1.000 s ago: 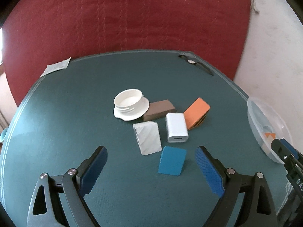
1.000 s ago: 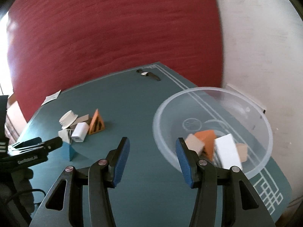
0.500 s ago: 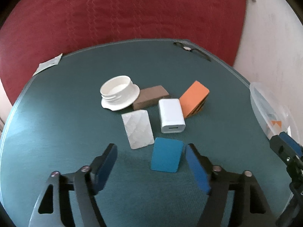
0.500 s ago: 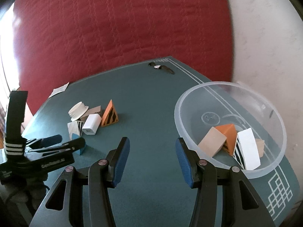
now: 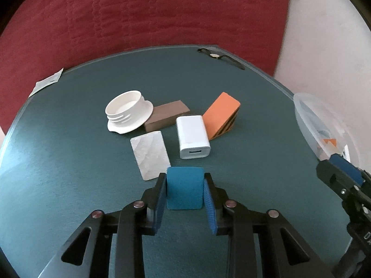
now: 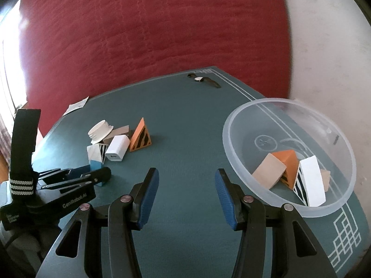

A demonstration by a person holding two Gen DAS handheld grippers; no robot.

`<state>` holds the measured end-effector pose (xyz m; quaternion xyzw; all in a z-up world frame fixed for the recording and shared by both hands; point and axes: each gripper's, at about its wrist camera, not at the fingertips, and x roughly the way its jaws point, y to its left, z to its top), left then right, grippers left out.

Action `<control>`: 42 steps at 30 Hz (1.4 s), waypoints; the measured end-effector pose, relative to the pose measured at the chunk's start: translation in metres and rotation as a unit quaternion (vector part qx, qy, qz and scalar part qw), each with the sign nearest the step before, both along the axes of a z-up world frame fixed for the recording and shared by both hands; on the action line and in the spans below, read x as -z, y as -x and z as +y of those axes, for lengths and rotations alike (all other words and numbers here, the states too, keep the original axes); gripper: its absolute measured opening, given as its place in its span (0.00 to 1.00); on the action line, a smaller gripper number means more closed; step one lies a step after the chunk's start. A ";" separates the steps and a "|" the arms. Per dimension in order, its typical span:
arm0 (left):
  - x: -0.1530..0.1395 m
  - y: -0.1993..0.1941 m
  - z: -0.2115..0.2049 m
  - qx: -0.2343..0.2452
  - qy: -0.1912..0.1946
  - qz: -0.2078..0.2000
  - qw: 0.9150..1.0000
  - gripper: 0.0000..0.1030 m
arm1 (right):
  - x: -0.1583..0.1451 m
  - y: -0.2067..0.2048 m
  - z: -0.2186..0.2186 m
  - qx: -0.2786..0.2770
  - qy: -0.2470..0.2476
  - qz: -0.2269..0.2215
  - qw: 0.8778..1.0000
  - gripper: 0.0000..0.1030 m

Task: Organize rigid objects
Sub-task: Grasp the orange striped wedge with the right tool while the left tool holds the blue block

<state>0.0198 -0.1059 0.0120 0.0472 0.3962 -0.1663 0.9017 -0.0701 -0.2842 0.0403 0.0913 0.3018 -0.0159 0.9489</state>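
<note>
My left gripper [image 5: 185, 191] is shut on a blue wedge block [image 5: 184, 187] that rests on the teal table; both pads touch its sides. It also shows in the right wrist view [image 6: 96, 165]. Beyond it lie a white wedge [image 5: 150, 151], a white charger [image 5: 192, 136], an orange striped wedge [image 5: 221, 113], a brown block [image 5: 167, 118] and a white threaded cap [image 5: 127, 111]. My right gripper [image 6: 186, 197] is open and empty, left of the clear plastic bowl [image 6: 231, 143], which holds several blocks [image 6: 286, 164].
A wristwatch [image 5: 218, 56] lies at the table's far edge and a paper slip [image 5: 46, 82] at the far left. A red cushion backs the table. The bowl's rim shows at the right of the left wrist view [image 5: 301, 115].
My left gripper moved forward and closed around the blue wedge. My right gripper drew back a little from the bowl and stayed open.
</note>
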 end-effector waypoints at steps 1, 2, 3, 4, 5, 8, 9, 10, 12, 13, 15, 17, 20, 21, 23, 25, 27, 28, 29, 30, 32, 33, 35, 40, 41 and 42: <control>-0.001 0.001 0.000 0.001 0.001 -0.002 1.000 0.31 | 0.000 -0.001 0.001 -0.001 0.000 0.001 1.000 0.50; -0.002 0.002 0.000 0.002 0.003 -0.004 1.000 0.31 | 0.000 -0.001 0.001 -0.001 -0.001 0.001 1.000 0.50; -0.002 0.003 0.001 0.001 0.004 -0.005 1.000 0.31 | 0.000 -0.002 0.002 -0.002 -0.001 0.003 1.000 0.50; -0.003 0.004 0.002 0.001 0.007 -0.005 1.000 0.31 | 0.001 -0.002 0.002 -0.002 -0.002 0.004 1.000 0.50; -0.003 0.004 0.003 -0.001 0.008 -0.005 1.000 0.31 | 0.001 -0.003 0.003 -0.003 -0.003 0.005 1.000 0.50; -0.006 0.006 0.008 -0.006 0.011 -0.010 1.000 0.31 | 0.000 -0.005 0.004 -0.005 -0.003 0.007 1.000 0.50; -0.008 0.006 0.010 -0.009 0.013 -0.013 1.000 0.31 | 0.000 -0.006 0.005 -0.006 -0.003 0.008 1.000 0.50; -0.009 0.006 0.013 -0.011 0.014 -0.015 1.000 0.31 | 0.000 -0.007 0.005 -0.008 -0.004 0.009 1.000 0.50; -0.013 0.007 0.018 -0.017 0.017 -0.021 1.000 0.31 | 0.000 -0.010 0.007 -0.011 -0.006 0.011 1.000 0.50; -0.014 0.007 0.021 -0.019 0.017 -0.023 0.999 0.31 | -0.001 -0.013 0.008 -0.014 -0.007 0.012 1.000 0.50; -0.016 0.008 0.027 -0.026 0.020 -0.026 0.999 0.31 | -0.002 -0.017 0.010 -0.018 -0.007 0.013 1.000 0.50; -0.016 0.007 0.033 -0.036 0.021 -0.027 0.999 0.31 | -0.003 -0.022 0.014 -0.021 -0.010 0.015 1.000 0.50; -0.014 0.004 0.041 -0.051 0.024 -0.024 0.998 0.31 | -0.003 -0.031 0.019 -0.029 -0.015 0.020 0.999 0.50; -0.014 0.003 0.044 -0.055 0.025 -0.023 0.998 0.31 | -0.003 -0.034 0.020 -0.032 -0.016 0.021 0.999 0.50; -0.013 0.000 0.048 -0.065 0.028 -0.021 0.997 0.31 | -0.003 -0.042 0.025 -0.040 -0.016 0.023 0.999 0.50; -0.013 0.000 0.051 -0.070 0.028 -0.022 0.997 0.31 | -0.004 -0.049 0.028 -0.048 -0.018 0.025 0.998 0.50; -0.012 -0.001 0.052 -0.076 0.026 -0.024 0.996 0.31 | -0.004 -0.058 0.031 -0.053 -0.022 0.029 0.998 0.50; -0.012 -0.001 0.052 -0.078 0.026 -0.024 0.996 0.31 | -0.004 -0.063 0.032 -0.056 -0.027 0.031 0.998 0.50; -0.012 -0.002 0.052 -0.079 0.026 -0.023 0.996 0.31 | -0.004 -0.067 0.032 -0.057 -0.031 0.034 0.997 0.50; -0.011 -0.002 0.053 -0.080 0.027 -0.022 0.996 0.31 | -0.003 -0.073 0.034 -0.057 -0.033 0.037 0.997 0.50; -0.011 -0.002 0.053 -0.080 0.027 -0.022 0.996 0.31 | -0.001 -0.082 0.036 -0.054 -0.029 0.043 0.997 0.50; -0.011 -0.002 0.053 -0.081 0.027 -0.022 0.996 0.31 | 0.001 -0.087 0.038 -0.050 -0.023 0.050 0.997 0.50; -0.011 -0.002 0.053 -0.082 0.029 -0.021 0.996 0.31 | 0.005 -0.096 0.042 -0.044 -0.009 0.063 0.997 0.50; -0.010 -0.004 0.055 -0.083 0.031 -0.016 0.996 0.31 | 0.014 -0.118 0.048 -0.033 0.017 0.082 0.996 0.50; -0.009 -0.005 0.056 -0.084 0.032 -0.015 0.996 0.31 | 0.016 -0.123 0.048 -0.032 0.018 0.084 0.996 0.50; -0.009 -0.005 0.056 -0.084 0.032 -0.015 0.996 0.31 | 0.016 -0.126 0.048 -0.031 0.020 0.084 0.996 0.50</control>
